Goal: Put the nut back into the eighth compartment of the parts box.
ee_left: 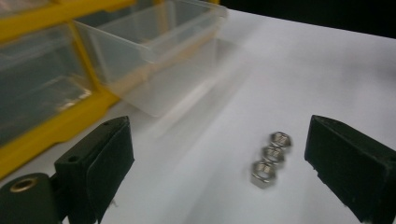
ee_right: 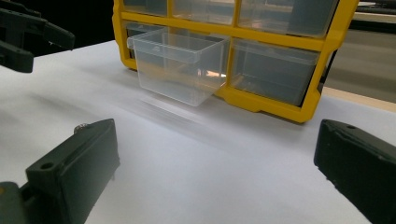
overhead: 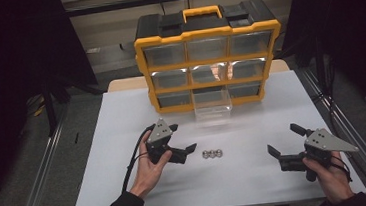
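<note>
Early stage, nothing grasped yet. 3 nuts (overhead: 212, 153) in row on table (overhead: 124, 138), in front of pulled-out clear drawer (overhead: 212, 108) of organizer (overhead: 209, 55). My left hand-held gripper (overhead: 183, 138) spread, just beside nuts; right hand-held gripper (overhead: 285, 139) spread, well apart. Left, I judge: pick nuts, drop in drawer, close.

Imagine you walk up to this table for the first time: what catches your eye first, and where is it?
The yellow and black organiser stands at the far edge of the white table, its bottom middle clear drawer pulled out. Three small metal nuts lie in a row at the table's middle, just right of the open left claw. The right claw, also open, is near the right edge.
</note>
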`<state>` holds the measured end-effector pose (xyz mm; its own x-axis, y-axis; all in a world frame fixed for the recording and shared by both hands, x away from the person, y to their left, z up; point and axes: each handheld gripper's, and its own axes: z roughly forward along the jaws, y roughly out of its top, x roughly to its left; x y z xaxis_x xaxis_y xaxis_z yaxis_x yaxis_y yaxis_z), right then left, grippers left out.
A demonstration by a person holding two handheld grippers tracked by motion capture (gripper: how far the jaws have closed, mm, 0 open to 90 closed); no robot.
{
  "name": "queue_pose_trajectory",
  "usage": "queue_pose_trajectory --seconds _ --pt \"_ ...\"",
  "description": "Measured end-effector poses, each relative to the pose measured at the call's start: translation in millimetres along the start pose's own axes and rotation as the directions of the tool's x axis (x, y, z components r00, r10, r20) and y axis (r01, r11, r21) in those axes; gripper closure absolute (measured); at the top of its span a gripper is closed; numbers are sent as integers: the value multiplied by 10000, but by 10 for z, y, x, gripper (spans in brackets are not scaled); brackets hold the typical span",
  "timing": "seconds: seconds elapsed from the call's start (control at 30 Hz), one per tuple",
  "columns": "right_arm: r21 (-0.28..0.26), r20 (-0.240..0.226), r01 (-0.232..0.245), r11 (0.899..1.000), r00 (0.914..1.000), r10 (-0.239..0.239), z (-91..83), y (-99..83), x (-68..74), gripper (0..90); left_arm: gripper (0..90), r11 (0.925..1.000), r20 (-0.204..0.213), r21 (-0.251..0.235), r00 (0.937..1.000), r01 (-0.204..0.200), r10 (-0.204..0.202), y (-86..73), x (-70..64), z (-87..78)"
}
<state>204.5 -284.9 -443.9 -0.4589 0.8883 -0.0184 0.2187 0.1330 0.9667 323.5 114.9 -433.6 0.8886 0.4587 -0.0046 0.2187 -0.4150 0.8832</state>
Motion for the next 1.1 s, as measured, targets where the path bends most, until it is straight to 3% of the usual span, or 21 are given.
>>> queue_pose_trajectory --seconds 0.2,0.4,0.5,0.63,0.73,0.8,0.87,0.97,1.0,1.1 --pt "34 -60 31 10000 10000 -30 3 2 4 0 46 9982 640 559 9976 237 -273 66 49 14" --pt "45 -74 57 10000 10000 -57 1 1 1 0 36 9931 1181 1165 9930 -153 15 76 31 97" --pt "38 -60 32 10000 10000 -32 3 1 3 0 41 9877 1206 1510 9924 -415 232 100 12 136" --pt "48 -71 41 10000 10000 -41 4 1 3 0 40 9841 1185 1756 9929 -252 43 142 -6 203" --pt "32 -51 43 10000 10000 -43 3 1 3 0 53 9747 1085 2212 9941 -326 86 163 -23 265" --pt "60 -65 48 10000 10000 -48 -1 1 2 0 66 9683 1300 2469 9915 -378 56 163 -29 303" --pt "61 -63 40 10000 10000 -40 -1 1 2 0 73 9589 1453 2816 9894 -363 -52 164 -39 326" --pt "21 -75 50 10000 10000 -50 3 1 4 0 80 9388 1527 3399 9883 -563 39 173 -30 347" --pt "23 -88 70 10000 9999 -70 3 0 4 0 80 9377 1470 3443 9891 -461 -54 173 -35 358" --pt "13 -74 49 10000 10000 -49 4 1 6 0 80 9214 1519 3840 9884 -599 9 187 -27 397"
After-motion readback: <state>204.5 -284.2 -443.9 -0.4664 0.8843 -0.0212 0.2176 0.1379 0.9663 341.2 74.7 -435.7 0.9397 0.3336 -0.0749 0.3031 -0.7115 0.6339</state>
